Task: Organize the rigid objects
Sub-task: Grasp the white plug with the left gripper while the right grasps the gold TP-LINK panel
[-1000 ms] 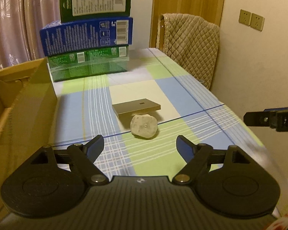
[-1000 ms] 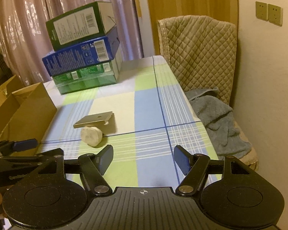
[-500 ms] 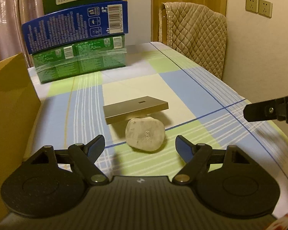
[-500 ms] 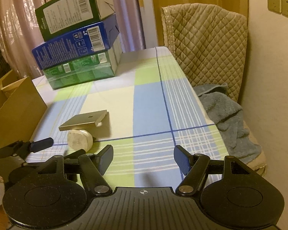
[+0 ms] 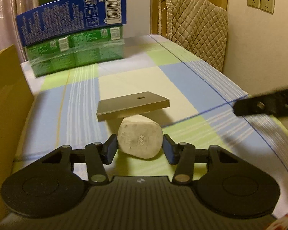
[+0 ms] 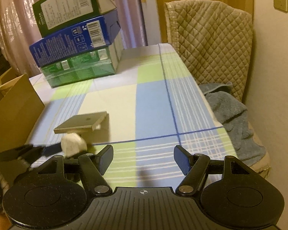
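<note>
Leftmost, a plain cardboard box [image 5: 7,103] stands open at the desk [image 5: 182,80] edge, and nothing visible has gone into it, so the sorting looks barely begun. Beside it the left claw [image 5: 139,148] is closing around a white plug adapter [image 5: 140,140], a chunky, matte, rounded-edge block lying on the checked cloth; its pads sit just at the sides. Behind, touching the adapter, a flat grey slab [image 5: 132,104] with crisp edges waits its turn. Further right, the right claw [image 6: 143,160] hangs with its jaws apart, empty, over the cloth.
</note>
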{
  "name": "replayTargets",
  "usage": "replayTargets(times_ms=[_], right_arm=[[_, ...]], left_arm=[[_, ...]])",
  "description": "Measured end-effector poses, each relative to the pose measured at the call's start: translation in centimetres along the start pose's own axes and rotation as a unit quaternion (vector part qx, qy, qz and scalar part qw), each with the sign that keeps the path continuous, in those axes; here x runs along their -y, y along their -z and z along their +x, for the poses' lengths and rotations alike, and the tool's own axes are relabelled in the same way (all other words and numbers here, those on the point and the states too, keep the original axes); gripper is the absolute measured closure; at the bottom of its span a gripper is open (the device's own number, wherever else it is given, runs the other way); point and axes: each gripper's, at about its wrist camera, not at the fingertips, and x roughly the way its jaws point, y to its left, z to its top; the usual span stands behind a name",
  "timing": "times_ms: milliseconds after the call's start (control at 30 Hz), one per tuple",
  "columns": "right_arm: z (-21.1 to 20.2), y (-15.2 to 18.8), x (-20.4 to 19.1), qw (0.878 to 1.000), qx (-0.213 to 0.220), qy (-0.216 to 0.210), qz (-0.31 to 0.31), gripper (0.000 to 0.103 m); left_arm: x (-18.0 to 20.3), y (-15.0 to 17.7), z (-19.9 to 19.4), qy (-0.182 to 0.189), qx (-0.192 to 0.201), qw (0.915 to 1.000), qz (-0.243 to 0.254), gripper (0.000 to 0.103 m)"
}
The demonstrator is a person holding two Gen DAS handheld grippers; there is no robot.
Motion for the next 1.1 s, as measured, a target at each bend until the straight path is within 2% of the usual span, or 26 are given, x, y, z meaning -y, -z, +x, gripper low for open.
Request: replayTargets(times_ms=[200, 400, 533, 600, 667, 767, 967, 1100], right_arm=[[1.4, -0.9, -3.0, 0.999, -0.002, -0.039, -0.014, 0.036], [4.5, -1.1, -6.6, 0.997, -0.014, -0.066, -0.029, 0.036], [7.0, -0.7, -8.8, 0.994, -0.026, -0.081, -0.072, 0.035], [8.0, -0.5, -9.4, 0.994, -0.033, -0.078, -0.074, 0.029], [9.0, -0.7, -9.7, 0.995, -0.036, -0.078, -0.055, 0.018], [10.1, -1.2, -10.6, 0.995, -0.04, -0.075, -0.042, 0.015], [12.3, -1.7, -12.4, 0.998, -0.047, -0.025, -0.036, 0.011], [13.2, -1.3, -13.7, 0.995, -0.045, 0.0, -0.085, 0.008]], left_arm=[[-2.6, 2.5, -3.3, -0.019, -0.007, 0.9993, -0.031, 0.058], [-5.0, 4.2, -5.7, -0.03, -0.009, 0.9978, -0.058, 0.058], [-5.8, 5.0, -6.5, -0.032, -0.007, 0.9973, -0.066, 0.058], [-6.0, 5.3, -6.9, -0.036, -0.004, 0.9972, -0.065, 0.058], [-6.2, 5.5, -7.1, -0.036, -0.001, 0.9969, -0.07, 0.058], [-6.4, 5.8, -7.2, -0.04, 0.007, 0.9965, -0.074, 0.058], [-6.6, 6.3, -7.2, -0.041, 0.016, 0.9959, -0.078, 0.058], [-6.6, 6.3, -7.2, -0.041, 0.018, 0.9959, -0.078, 0.058]])
